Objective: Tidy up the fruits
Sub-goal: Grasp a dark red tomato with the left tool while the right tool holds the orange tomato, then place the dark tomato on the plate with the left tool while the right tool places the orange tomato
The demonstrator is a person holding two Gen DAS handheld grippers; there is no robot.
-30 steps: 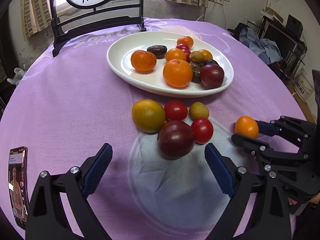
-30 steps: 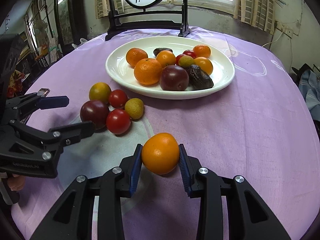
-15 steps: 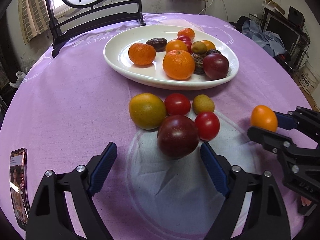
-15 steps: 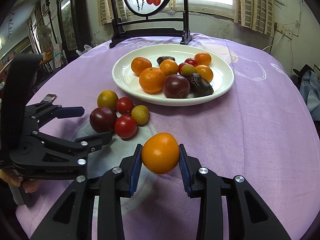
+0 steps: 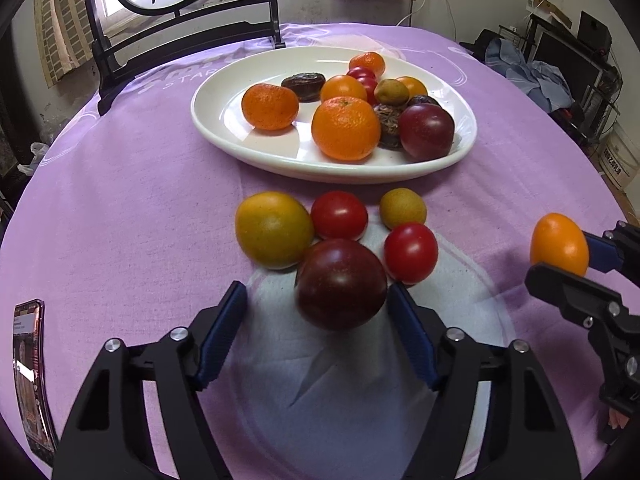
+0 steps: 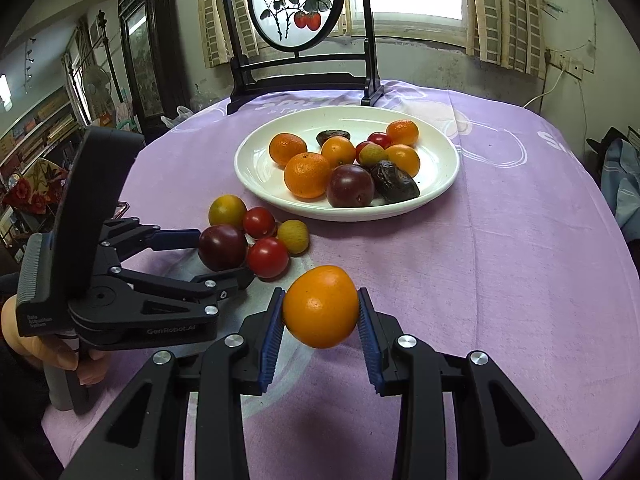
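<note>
Round table under a purple cloth [image 5: 120, 208] fills both views, with a pale round patch printed at the near side. White oval plate [image 5: 224, 120] sits toward the far side, loaded with mandarins, small oranges, a dark plum, dates, cherry tomatoes and a green-brown fruit. A black stand with a round painted panel [image 6: 296, 4] is behind the plate at the table's far edge. Left gripper [image 5: 316, 320] has its jaws parted wide, blue pads either side of the dark plum [image 5: 340, 284] on the cloth; right pad looks touching or just beside the plum, left pad is clearly apart from it, so not clamped. In the right wrist view the left gripper [image 6: 224, 252] brackets the same plum [image 6: 222, 247], lying on the table. Right gripper [image 6: 320, 320] is closed to a narrow gap on a small orange [image 6: 321, 306], both pads pressed on its sides, the fruit held above the cloth; in the left wrist view it shows at the right edge as the same orange [image 5: 559, 244] in the right gripper [image 5: 568, 256]. Loose cluster in front of the plate: yellow-green citrus [image 5: 274, 229] touching the plum, two cherry tomatoes [image 5: 339, 215] and [image 5: 411, 253], small green-brown fruit [image 5: 403, 208]. A phone [image 5: 30, 376] lies at the left table edge.
</note>
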